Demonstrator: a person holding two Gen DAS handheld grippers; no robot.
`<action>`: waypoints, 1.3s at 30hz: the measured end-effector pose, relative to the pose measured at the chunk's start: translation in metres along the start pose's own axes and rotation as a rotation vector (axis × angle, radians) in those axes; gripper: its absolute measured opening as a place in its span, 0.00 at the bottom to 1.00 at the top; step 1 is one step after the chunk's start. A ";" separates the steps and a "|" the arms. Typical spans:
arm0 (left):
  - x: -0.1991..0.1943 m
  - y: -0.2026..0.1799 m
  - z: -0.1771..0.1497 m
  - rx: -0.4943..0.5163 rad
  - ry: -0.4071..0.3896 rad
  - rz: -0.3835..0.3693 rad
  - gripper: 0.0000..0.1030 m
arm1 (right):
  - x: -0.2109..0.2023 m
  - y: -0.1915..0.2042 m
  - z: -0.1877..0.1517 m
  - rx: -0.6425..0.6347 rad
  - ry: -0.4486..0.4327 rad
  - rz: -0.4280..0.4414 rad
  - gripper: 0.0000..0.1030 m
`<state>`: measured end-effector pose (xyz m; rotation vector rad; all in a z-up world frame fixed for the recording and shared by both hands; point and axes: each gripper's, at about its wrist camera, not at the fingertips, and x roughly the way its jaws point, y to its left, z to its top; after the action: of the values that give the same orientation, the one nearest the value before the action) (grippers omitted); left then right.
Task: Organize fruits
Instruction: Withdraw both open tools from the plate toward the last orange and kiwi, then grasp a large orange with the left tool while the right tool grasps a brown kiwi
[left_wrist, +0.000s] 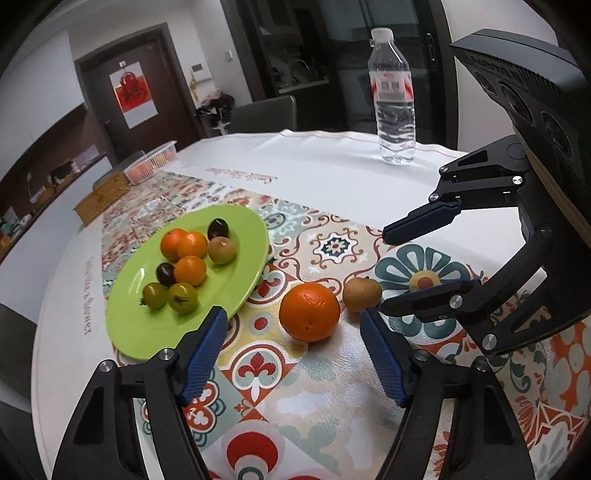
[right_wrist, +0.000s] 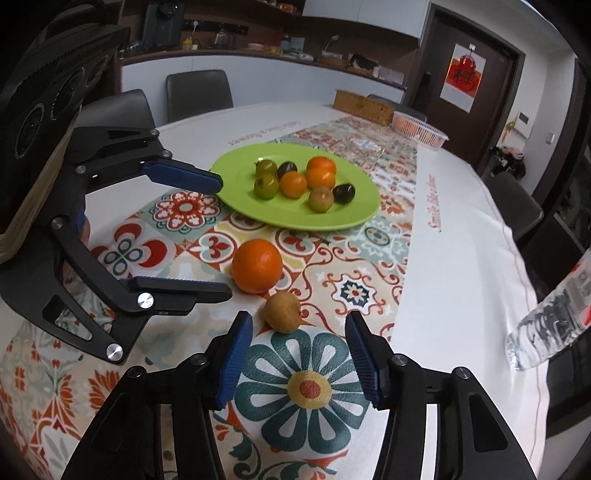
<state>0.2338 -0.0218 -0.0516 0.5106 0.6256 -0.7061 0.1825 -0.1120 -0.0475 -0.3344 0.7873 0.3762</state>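
Blue-padded fingers of my left gripper fill the bottom of its own view, spread wide and holding nothing, with the orange sitting on the patterned surface just beyond the gap between them. Beside the orange, nearly touching it, lies a small brown fruit. My right gripper is also wide open and empty, and in its view that brown fruit lies just ahead of its fingers, the orange a little farther on. Each camera catches the other gripper from the side, hanging low over the cloth with fingers parted. Only the left view shows the water bottle whole and upright; the right view cuts it to a blurred sliver at the edge. A green plate holds eight small fruits, orange, green, dark and brown, clustered together, well apart from the two loose ones.
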 end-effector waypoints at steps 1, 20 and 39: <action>0.004 0.001 0.000 -0.001 0.010 -0.014 0.67 | 0.003 -0.001 0.000 0.002 0.007 0.004 0.49; 0.031 0.006 0.005 -0.056 0.073 -0.104 0.39 | 0.028 -0.005 0.002 0.024 0.056 0.096 0.34; -0.007 0.010 -0.001 -0.256 0.078 0.023 0.39 | 0.018 -0.007 0.006 0.098 0.025 0.132 0.26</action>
<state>0.2363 -0.0118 -0.0458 0.3086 0.7704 -0.5765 0.2012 -0.1117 -0.0555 -0.1964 0.8512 0.4566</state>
